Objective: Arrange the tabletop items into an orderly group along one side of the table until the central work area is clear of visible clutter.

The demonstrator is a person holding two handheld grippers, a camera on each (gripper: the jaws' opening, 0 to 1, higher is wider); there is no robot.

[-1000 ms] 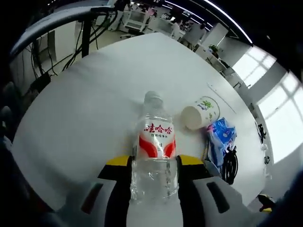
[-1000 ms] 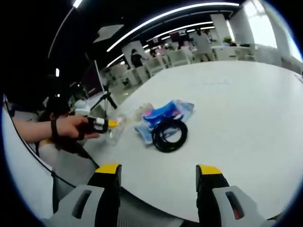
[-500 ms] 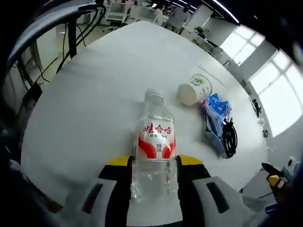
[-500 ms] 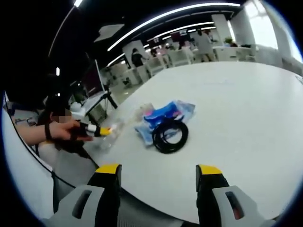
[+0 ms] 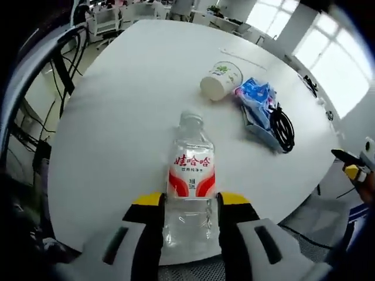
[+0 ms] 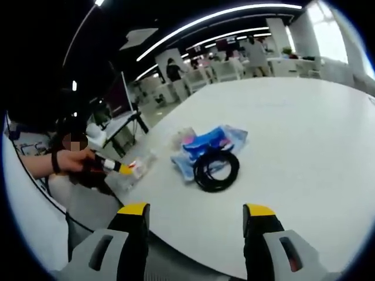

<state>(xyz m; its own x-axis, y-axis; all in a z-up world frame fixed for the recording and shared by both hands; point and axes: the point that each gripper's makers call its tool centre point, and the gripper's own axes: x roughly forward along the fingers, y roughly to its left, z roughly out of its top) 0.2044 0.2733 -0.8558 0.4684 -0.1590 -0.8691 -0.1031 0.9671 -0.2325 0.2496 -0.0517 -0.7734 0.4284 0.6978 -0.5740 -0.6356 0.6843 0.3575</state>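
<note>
My left gripper [image 5: 188,205] is shut on a clear water bottle [image 5: 190,175] with a red and white label, held above the white table [image 5: 129,99]. Beyond it a paper cup [image 5: 221,80] lies on its side, next to a blue packet [image 5: 256,99] and a coiled black cable [image 5: 283,127]. In the right gripper view the blue packet [image 6: 206,144] and the black cable [image 6: 216,170] lie mid-table, and the left gripper [image 6: 120,169] holds the bottle [image 6: 139,167] at the table's left edge. My right gripper [image 6: 193,219] stands open with nothing between its jaws, near the table's front edge.
A person's hand [image 6: 67,161] holds the left gripper. Cables and a stand [image 5: 64,64] hang beside the table's left side. Desks, chairs and people [image 6: 252,52] fill the room behind. The far half of the table [image 6: 304,117] is bare.
The left gripper has swung with the bottle, so cup, packet and cable sit higher and farther right in its view. In the right gripper view the bottle has sunk toward the table edge.
</note>
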